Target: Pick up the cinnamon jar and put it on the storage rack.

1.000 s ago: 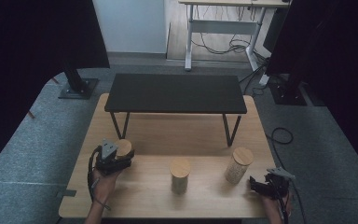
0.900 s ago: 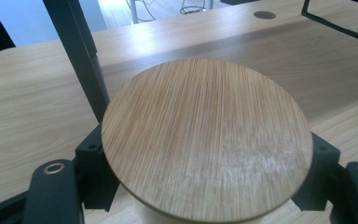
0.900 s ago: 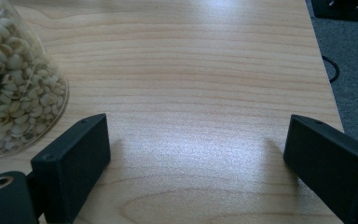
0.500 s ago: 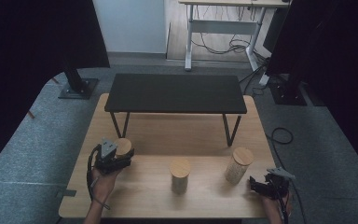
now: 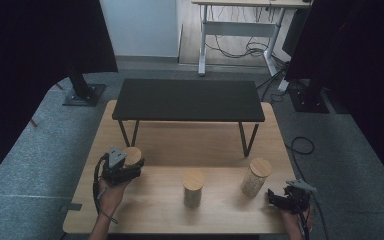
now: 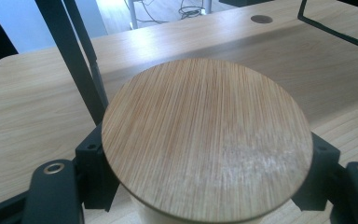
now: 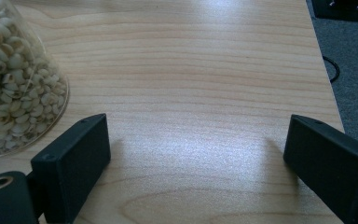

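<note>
Three clear jars with round bamboo lids stand along the front of the wooden table (image 5: 220, 140). Around the left jar (image 5: 133, 155) sit the jaws of my left gripper (image 5: 125, 168); in the left gripper view its lid (image 6: 205, 140) looms large and the left gripper (image 6: 205, 179) presses black pads against both sides below the lid. The middle jar (image 5: 193, 187) stands alone. The right jar (image 5: 255, 176) holds pale grains (image 7: 14, 88). My right gripper (image 5: 286, 199) rests low at the front right corner, open (image 7: 196, 158), with bare wood between its jaws and the jar off to its left.
A low black bench (image 5: 188, 100) on thin metal legs stands on the rear half of the table. Grey carpet (image 5: 45, 150) surrounds the table, with a cable (image 5: 300, 146) on the right. The table's right edge lies close to my right gripper.
</note>
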`<state>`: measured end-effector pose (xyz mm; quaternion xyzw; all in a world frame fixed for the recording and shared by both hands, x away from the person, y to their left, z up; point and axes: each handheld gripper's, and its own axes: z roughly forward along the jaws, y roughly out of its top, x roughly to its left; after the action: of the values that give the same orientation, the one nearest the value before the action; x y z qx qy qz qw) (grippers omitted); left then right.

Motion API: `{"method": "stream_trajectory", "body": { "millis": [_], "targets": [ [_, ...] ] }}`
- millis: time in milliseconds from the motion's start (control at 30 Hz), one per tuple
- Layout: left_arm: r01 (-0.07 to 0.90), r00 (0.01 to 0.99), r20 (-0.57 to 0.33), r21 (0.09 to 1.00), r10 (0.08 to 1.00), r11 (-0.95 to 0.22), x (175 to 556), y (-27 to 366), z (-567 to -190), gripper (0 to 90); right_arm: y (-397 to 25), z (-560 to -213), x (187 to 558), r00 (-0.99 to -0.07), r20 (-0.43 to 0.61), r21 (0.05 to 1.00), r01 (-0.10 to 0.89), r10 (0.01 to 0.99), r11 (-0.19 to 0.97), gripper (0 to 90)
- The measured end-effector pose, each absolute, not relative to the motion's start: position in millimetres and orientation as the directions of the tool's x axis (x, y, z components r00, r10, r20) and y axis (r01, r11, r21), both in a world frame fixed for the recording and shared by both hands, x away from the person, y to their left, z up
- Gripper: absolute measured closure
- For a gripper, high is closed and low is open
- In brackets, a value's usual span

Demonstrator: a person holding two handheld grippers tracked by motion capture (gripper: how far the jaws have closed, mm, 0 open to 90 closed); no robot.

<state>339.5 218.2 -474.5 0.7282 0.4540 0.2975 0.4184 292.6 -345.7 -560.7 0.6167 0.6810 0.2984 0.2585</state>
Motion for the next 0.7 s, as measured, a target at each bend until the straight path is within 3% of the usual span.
{"method": "stream_trajectory", "body": {
  "millis": [700],
  "targets": [
    [0.414,0.412,0.05,0.879,0.91,-0.236,340.9,217.4,-464.9,25.4,-345.7,-560.8,292.7,-0.106,0.016,0.725,0.686,0.994,0.061,6.7]
  ]
}}
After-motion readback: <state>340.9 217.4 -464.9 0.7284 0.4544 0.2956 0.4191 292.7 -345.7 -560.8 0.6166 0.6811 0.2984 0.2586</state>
